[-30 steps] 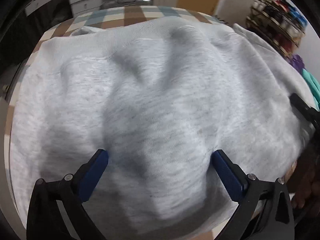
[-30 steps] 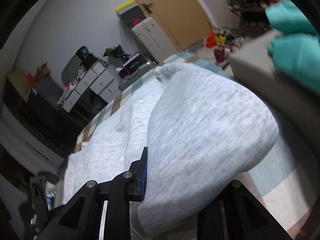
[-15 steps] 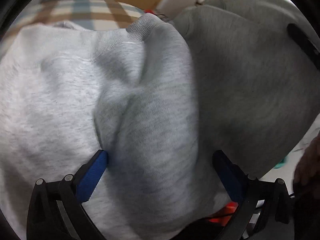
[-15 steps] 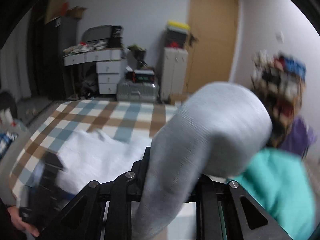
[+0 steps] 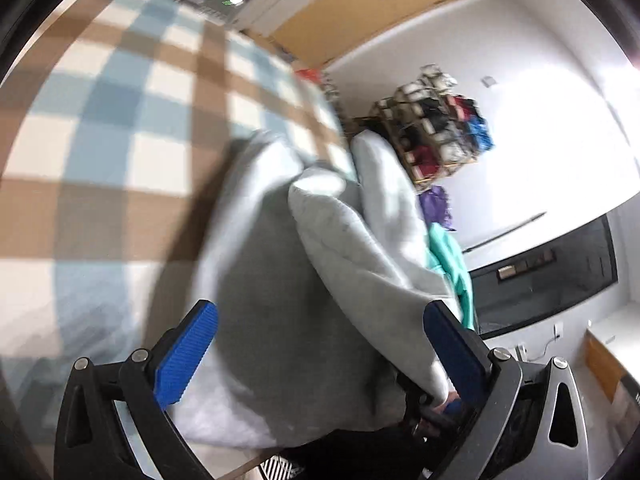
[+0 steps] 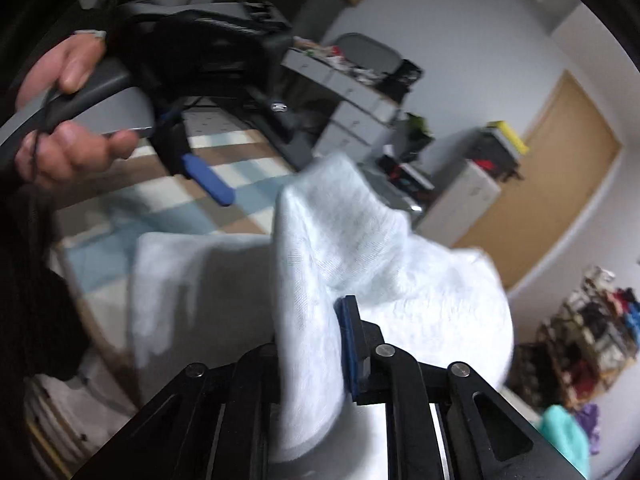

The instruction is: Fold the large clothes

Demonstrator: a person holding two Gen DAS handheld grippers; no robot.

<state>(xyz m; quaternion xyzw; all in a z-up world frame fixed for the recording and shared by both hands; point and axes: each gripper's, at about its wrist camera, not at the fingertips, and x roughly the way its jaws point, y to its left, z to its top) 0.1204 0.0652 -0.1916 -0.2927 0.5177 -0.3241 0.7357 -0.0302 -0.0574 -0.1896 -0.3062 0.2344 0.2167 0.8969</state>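
A light grey sweatshirt [image 5: 304,320] hangs bunched above the checked bed cover [image 5: 100,128]. My left gripper [image 5: 320,344] is open, its blue pads [image 5: 188,352] wide apart with the cloth between them but not pinched. My right gripper [image 6: 310,340] is shut on a fold of the sweatshirt [image 6: 360,248] and holds it up. The left gripper also shows in the right wrist view [image 6: 208,180], held in a hand at the upper left, open.
A shoe rack [image 5: 436,132] stands by the white wall, with teal [image 5: 452,264] and purple clothes beside it. A wooden door [image 6: 560,168], white drawers [image 6: 360,108] and a dark desk line the far wall.
The left gripper has swung up and away from the sweatshirt, which is now lifted off the bed. The right gripper still grips the cloth and has turned towards the left hand.
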